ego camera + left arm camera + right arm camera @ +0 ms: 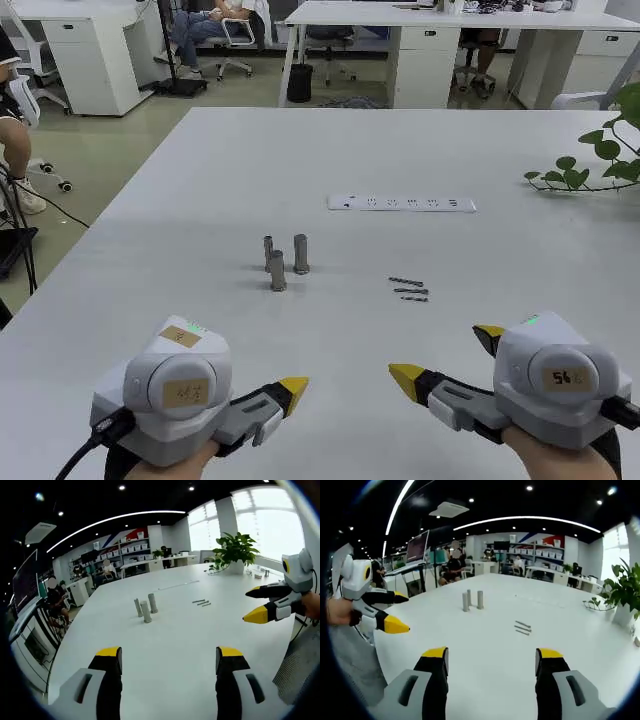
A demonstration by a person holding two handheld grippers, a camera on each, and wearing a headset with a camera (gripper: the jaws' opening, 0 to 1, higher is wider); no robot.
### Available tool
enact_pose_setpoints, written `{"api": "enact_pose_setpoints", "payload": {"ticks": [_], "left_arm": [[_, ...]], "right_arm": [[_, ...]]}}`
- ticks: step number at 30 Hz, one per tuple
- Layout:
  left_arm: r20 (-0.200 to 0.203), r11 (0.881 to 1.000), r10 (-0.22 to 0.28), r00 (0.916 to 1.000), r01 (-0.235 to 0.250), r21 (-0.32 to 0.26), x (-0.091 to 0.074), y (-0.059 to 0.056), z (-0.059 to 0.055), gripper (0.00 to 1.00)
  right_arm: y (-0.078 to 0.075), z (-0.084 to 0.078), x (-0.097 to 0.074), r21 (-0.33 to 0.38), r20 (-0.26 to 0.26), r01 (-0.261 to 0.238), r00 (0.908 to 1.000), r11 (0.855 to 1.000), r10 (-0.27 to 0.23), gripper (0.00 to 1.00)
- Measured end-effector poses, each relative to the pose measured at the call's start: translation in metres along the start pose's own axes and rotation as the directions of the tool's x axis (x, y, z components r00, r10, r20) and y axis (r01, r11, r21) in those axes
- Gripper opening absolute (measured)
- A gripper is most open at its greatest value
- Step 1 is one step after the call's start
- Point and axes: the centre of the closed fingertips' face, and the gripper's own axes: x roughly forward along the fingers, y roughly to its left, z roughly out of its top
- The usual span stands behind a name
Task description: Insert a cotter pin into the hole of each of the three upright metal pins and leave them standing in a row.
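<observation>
The left gripper (pixel 169 652) and the right gripper (pixel 490 654) hover over the near part of the white table (pixel 300 160), each with its yellow-tipped jaws spread wide and holding nothing; the two point inward toward each other. The three metal pins (pixel 277 270) stand upright in a tight cluster at mid-table, well ahead of the jaws; the three cotter pins (pixel 408 290) lie side by side on the table to their right, apart from them; a white power strip (pixel 402 203) lies farther back.
</observation>
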Motion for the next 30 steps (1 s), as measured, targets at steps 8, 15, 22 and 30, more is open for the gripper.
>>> {"api": "enact_pose_setpoints", "payload": {"ticks": [8, 15, 22, 30], "left_arm": [[0.005, 1.000, 0.007, 1.0000, -0.007, -0.001, -0.0008, 0.0016, 0.0009, 0.75], [0.004, 1.000, 0.005, 1.0000, -0.005, -0.008, -0.0003, 0.0014, 0.0004, 0.74], [0.008, 1.000, 0.003, 1.0000, -0.003, -0.011, 0.0002, 0.0010, 0.0010, 0.73], [0.008, 1.000, 0.006, 0.9999, -0.005, -0.008, -0.0001, 0.0012, 0.0015, 0.73]], "right_arm": [[0.0013, 0.0012, 0.0003, -0.003, 0.004, -0.006, 1.0000, 1.000, 0.006, 0.71], [0.0010, -0.0006, 0.0008, -0.001, -0.004, -0.007, 1.0000, 1.000, 0.007, 0.70], [0.0011, 0.0003, 0.0006, 0.000, 0.002, -0.008, 1.0000, 1.000, 0.008, 0.70], [0.0013, -0.0006, 0.0011, -0.005, -0.004, -0.009, 1.0000, 1.000, 0.009, 0.70]]}}
